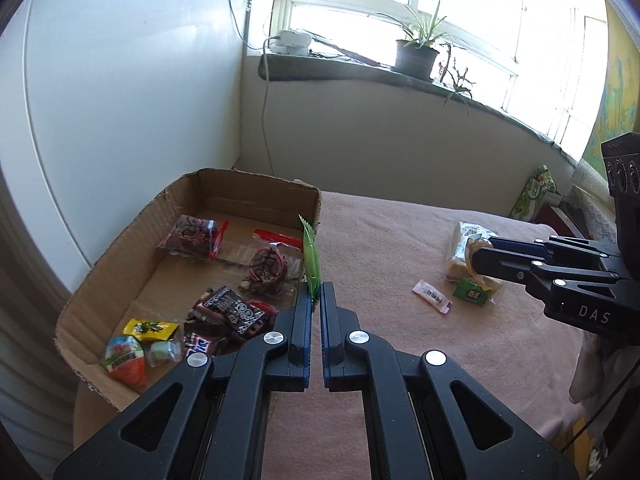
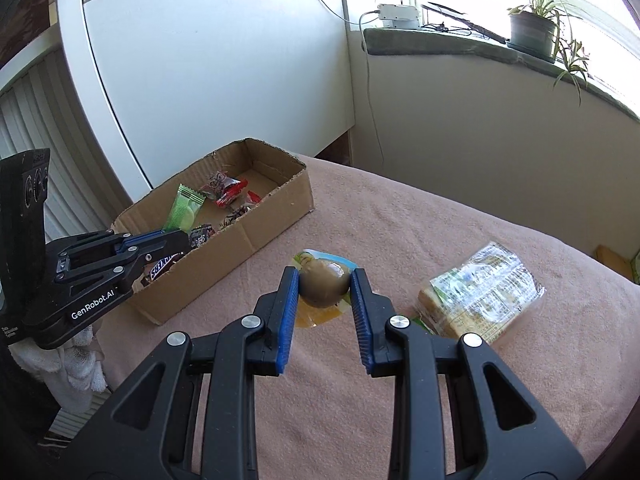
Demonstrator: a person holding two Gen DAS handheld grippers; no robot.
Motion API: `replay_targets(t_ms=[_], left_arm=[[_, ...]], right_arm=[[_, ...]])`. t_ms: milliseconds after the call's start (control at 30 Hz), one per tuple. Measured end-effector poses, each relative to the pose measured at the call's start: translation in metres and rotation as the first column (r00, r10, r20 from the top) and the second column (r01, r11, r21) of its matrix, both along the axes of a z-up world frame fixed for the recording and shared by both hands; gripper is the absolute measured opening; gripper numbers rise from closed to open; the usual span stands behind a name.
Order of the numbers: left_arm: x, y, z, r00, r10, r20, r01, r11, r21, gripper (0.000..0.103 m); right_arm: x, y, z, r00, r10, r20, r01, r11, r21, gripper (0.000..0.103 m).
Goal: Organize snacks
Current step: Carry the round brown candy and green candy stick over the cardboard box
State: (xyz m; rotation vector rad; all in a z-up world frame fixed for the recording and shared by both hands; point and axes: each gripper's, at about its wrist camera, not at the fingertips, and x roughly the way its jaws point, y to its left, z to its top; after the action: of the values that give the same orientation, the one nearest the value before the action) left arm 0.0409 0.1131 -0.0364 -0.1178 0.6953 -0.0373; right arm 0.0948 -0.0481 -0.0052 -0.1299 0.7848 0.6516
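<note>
Green sachet [image 1: 311, 256] pinched by left hand-held gripper [image 1: 316, 300] | right hand-held gripper [image 2: 325, 280] clamps jelly cup [image 2: 323, 282] | cracker pack [image 2: 480, 296] beside

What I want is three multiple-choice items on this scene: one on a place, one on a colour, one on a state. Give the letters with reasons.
1. Where is the green packet?
A. On the windowsill
B. Between the fingers of the left claw, over the cardboard box
C. Under the bread packet

2. What colour is the cloth on the table?
A. Pink
B. Blue
C. Black

3. What state is the cardboard box in?
A. Taped shut
B. Upside down
C. Open at the top with snacks inside

Answers:
1 B: the green packet stands pinched in the left claw, and the right wrist view shows it above the cardboard box.
2 A: the cloth is pink all over.
3 C: no lid, and wrapped snacks lie on its floor.
</note>
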Motion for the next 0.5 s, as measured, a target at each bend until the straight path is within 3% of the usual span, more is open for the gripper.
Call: replay_targets(t_ms=[500], left_arm=[[0.002,0.057,0.003,0.994,0.111,0.013,-0.111,0.993,0.034,0.003]], right_arm=[[0.017,0.088,0.008,0.992,0.125,-0.002,-0.125,0.992,0.027,0.028]])
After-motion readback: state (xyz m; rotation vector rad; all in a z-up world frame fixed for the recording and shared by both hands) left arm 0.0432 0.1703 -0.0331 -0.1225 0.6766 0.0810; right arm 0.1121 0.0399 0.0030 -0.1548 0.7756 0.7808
